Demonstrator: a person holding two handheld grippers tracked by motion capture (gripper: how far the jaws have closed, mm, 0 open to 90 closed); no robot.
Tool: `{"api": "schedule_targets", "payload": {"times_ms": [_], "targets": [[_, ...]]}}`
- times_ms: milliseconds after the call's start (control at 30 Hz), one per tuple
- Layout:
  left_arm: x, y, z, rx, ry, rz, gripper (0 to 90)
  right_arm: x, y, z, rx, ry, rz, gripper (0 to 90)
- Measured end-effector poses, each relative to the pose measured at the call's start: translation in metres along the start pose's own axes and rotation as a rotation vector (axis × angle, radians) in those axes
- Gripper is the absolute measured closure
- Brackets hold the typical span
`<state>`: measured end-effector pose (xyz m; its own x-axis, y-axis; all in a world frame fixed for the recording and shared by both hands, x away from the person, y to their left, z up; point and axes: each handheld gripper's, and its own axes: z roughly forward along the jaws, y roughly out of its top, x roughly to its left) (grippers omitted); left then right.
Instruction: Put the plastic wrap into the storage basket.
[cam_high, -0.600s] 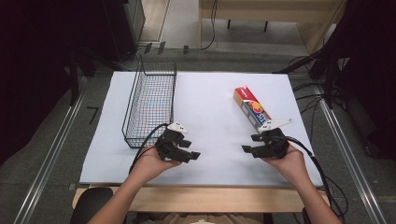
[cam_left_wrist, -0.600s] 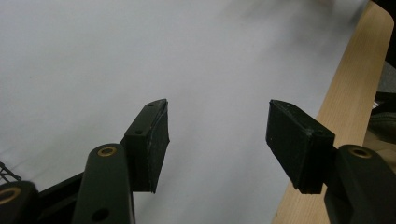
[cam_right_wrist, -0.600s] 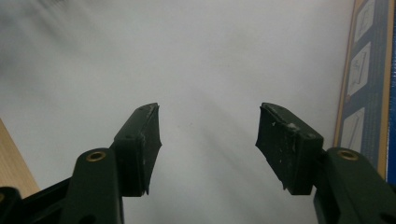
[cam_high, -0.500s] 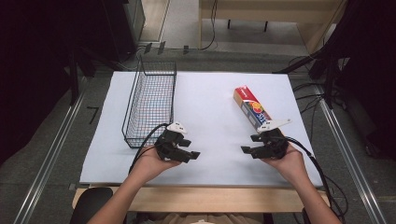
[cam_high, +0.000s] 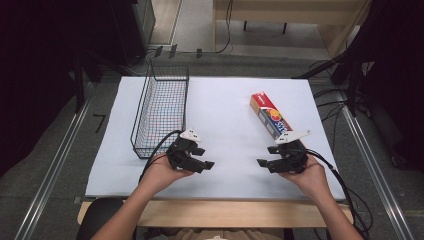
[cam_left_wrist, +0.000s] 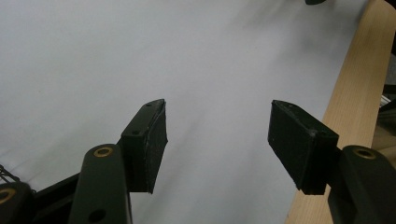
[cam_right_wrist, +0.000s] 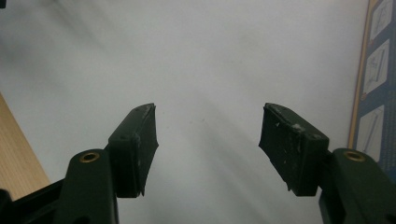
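Both jaw pairs stand spread and empty over the white table sheet (cam_high: 225, 115): left gripper (cam_high: 206, 164) near the black wire basket (cam_high: 161, 110), right gripper (cam_high: 263, 163) just near of the long red-and-blue carton (cam_high: 270, 116). Likely pick: approach the carton squarely across its narrow width.

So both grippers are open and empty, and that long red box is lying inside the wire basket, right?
Not quite. The long red box lies on the white table, outside the wire basket, as the high view shows. The left gripper and right gripper are indeed open and empty.
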<state>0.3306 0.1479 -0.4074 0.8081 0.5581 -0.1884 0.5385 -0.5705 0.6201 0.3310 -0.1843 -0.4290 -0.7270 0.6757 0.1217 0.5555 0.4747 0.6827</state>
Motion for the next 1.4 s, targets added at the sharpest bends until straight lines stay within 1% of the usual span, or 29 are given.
{"api": "schedule_targets", "payload": {"times_ms": [67, 133, 167, 200, 233, 267, 333, 367, 400, 433, 467, 533, 600, 767, 833, 967, 1000, 1033, 1100, 1133, 1167, 1200, 1300, 1333, 1400], "targets": [[0.000, 0.000, 0.001, 0.006, 0.001, 0.000, 37.9, 0.000, 0.000, -0.001, -0.002, 0.003, 0.012, 37.3], [0.001, 0.001, 0.001, 0.012, -0.004, 0.004, 37.7, -0.001, -0.001, -0.002, 0.004, 0.006, 0.014, 37.7], [0.001, 0.001, 0.002, 0.017, -0.003, 0.004, 37.7, -0.001, -0.001, -0.001, 0.005, 0.002, -0.001, 38.3], [0.002, 0.001, 0.002, 0.021, -0.007, 0.000, 37.5, 0.000, -0.002, -0.001, 0.013, -0.004, -0.026, 39.9], [0.002, 0.001, 0.002, 0.021, -0.007, 0.000, 37.4, 0.000, -0.002, -0.001, 0.013, -0.004, -0.026, 39.9], [0.002, 0.001, 0.003, 0.021, -0.011, -0.003, 37.4, 0.000, -0.002, 0.000, 0.016, -0.004, -0.022, 39.9], [0.002, 0.001, 0.003, 0.025, -0.023, -0.008, 37.2, 0.000, -0.002, 0.000, 0.033, 0.013, 0.005, 39.9], [0.002, 0.001, 0.003, 0.025, -0.023, -0.008, 37.2, 0.000, -0.002, 0.000, 0.033, 0.013, 0.005, 39.9], [0.002, 0.002, 0.002, 0.015, -0.035, -0.015, 37.2, 0.000, -0.002, 0.001, 0.036, 0.014, 0.002, 40.0], [0.001, 0.002, 0.001, 0.013, -0.037, -0.014, 37.2, 0.000, -0.002, 0.001, 0.038, 0.012, 0.002, 40.1], [-0.001, 0.003, 0.000, 0.003, -0.040, -0.005, 36.9, -0.001, -0.002, 0.000, 0.036, 0.014, 0.007, 40.1], [-0.002, 0.003, 0.000, 0.001, -0.041, -0.005, 36.7, -0.001, -0.002, 0.000, 0.035, 0.013, 0.006, 40.1], [-0.002, 0.002, 0.001, 0.018, -0.034, -0.002, 36.5, -0.001, -0.002, 0.000, 0.032, 0.015, 0.006, 40.1], [-0.001, 0.002, 0.001, 0.019, -0.037, -0.006, 35.5, -0.001, -0.002, 0.000, 0.035, 0.017, 0.005, 39.6], [0.000, 0.002, 0.001, 0.026, -0.041, -0.006, 34.9, -0.001, -0.002, 0.001, 0.038, 0.022, 0.008, 39.5], [-0.001, 0.001, 0.001, 0.030, -0.045, -0.008, 33.7, -0.002, -0.001, 0.000, 0.042, 0.020, 0.011, 39.4], [-0.001, 0.001, 0.001, 0.033, -0.045, -0.003, 33.5, -0.003, -0.001, -0.001, 0.042, 0.020, 0.015, 39.4], [-0.001, 0.001, 0.000, 0.031, -0.042, 0.001, 32.9, -0.004, 0.000, -0.003, 0.034, 0.010, 0.025, 39.5], [-0.001, 0.001, 0.000, 0.028, -0.044, -0.002, 32.8, -0.005, 0.000, -0.005, 0.028, 0.008, 0.027, 39.5], [-0.001, 0.001, 0.000, 0.027, -0.046, -0.001, 32.8, -0.007, 0.000, -0.009, 0.017, -0.007, 0.035, 39.4], [0.000, 0.001, -0.001, 0.028, -0.043, 0.002, 32.8, -0.007, 0.000, -0.009, 0.017, -0.007, 0.035, 39.4], [0.000, 0.001, -0.001, 0.023, -0.042, 0.001, 32.8, -0.010, 0.001, -0.012, 0.009, -0.015, 0.042, 39.4], [0.001, 0.000, -0.002, 0.020, -0.043, 0.000, 32.6, -0.014, 0.002, -0.017, 0.000, -0.037, 0.041, 39.4], [0.001, 0.000, -0.002, 0.020, -0.043, 0.000, 32.4, -0.014, 0.002, -0.017, 0.000, -0.037, 0.041, 39.4], [0.001, -0.001, -0.003, 0.016, -0.041, -0.002, 32.3, -0.018, 0.002, -0.020, 0.001, -0.056, 0.051, 39.4]]}}
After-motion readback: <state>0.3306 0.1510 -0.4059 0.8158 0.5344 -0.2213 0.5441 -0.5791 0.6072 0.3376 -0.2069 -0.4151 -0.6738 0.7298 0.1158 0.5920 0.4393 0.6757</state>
